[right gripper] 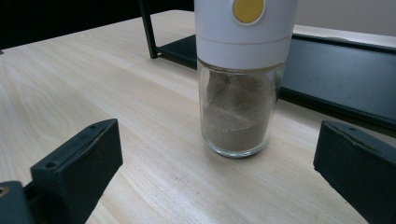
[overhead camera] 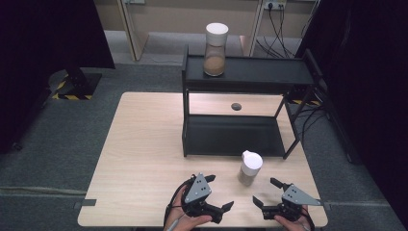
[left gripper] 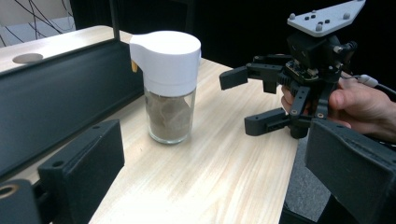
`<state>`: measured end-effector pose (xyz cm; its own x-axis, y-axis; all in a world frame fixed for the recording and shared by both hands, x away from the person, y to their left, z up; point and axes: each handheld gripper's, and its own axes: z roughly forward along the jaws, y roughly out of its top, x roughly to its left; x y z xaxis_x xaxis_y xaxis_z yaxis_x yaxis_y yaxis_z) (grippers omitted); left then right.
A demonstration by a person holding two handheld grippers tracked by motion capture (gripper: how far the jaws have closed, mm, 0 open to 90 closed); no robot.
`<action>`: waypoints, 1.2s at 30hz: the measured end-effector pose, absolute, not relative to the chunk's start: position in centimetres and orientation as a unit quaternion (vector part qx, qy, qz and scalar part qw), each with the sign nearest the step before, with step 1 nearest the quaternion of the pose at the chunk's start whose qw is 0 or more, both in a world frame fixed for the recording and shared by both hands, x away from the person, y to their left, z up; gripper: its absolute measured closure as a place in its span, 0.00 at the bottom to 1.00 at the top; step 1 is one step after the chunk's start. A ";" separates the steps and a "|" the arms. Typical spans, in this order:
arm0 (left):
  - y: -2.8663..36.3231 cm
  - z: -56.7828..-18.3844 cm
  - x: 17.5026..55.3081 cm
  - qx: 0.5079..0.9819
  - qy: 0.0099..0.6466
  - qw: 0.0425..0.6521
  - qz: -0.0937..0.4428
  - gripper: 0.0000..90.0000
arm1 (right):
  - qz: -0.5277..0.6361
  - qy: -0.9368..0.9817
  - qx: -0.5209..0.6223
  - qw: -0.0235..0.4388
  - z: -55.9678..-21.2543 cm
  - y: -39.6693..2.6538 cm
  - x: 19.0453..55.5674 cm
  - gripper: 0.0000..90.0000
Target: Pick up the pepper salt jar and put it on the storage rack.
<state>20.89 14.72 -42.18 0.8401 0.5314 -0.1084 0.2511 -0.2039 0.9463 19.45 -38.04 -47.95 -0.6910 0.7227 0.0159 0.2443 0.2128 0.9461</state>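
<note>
Grey carpet surrounds my pale wooden table (overhead camera: 144, 144). Two jars: one on the black shelf (overhead camera: 250, 72) at twelve o'clock, the near jar (overhead camera: 250, 168) standing between my left gripper (overhead camera: 219, 195) and right gripper (overhead camera: 267, 191), both spread wide, empty. Glass looks slippery, breakable; I'd clamp its clear body below the white lid.

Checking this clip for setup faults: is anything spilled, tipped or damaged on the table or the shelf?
Nothing stands out. The near jar stands upright on the table, lid on, with no powder around it. The second jar stands upright on the shelf. Both hand-held grippers are open and apart from the near jar.
</note>
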 end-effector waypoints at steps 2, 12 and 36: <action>14.7 -42.6 20.8 0.768 0.253 0.575 0.121 0.05 | 0.537 0.746 0.324 0.223 -48.0 -38.0 19.4 0.02; 14.3 -44.1 20.3 0.774 0.246 0.570 0.128 0.05 | 0.538 0.745 0.325 0.224 -47.9 -38.1 19.4 0.02; 15.3 -47.4 19.3 0.763 0.242 0.582 0.144 0.05 | 0.538 0.745 0.321 0.229 -48.0 -38.0 19.3 0.02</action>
